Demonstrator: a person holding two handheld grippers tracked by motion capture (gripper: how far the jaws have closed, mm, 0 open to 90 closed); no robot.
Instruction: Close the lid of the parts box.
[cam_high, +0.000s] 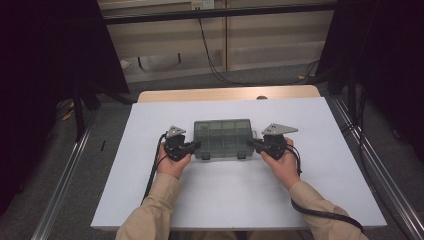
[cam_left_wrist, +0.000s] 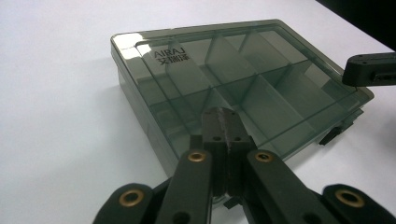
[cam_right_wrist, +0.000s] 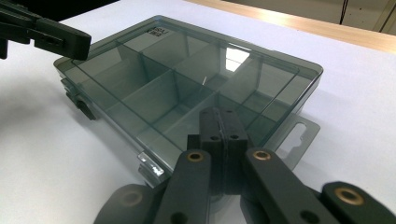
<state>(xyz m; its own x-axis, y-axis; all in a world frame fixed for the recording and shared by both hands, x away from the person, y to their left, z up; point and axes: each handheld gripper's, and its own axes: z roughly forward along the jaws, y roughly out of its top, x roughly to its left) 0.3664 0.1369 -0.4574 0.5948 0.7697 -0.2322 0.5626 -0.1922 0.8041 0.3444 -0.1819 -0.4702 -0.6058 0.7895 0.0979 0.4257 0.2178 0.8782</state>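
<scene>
A smoky transparent compartment box (cam_high: 222, 138) with its lid down lies in the middle of the white table sheet (cam_high: 235, 195). Its dividers show through the lid (cam_left_wrist: 243, 79) (cam_right_wrist: 182, 84). My left gripper (cam_high: 196, 145) is shut, its tips at the box's left near corner (cam_left_wrist: 225, 122). At the right near corner my right gripper (cam_high: 251, 143) is shut too, jaws pressed together with nothing between them (cam_right_wrist: 222, 122). Each gripper's tips appear far off in the other's view. A hanging tab (cam_right_wrist: 299, 135) sticks out of the box on the right side.
Two dark latches (cam_high: 242, 155) sit on the box's near edge. The wooden table edge (cam_high: 230, 93) shows behind the sheet. Metal rails (cam_high: 372, 165) run along both sides of the table. Cables hang at the back wall (cam_high: 210, 60).
</scene>
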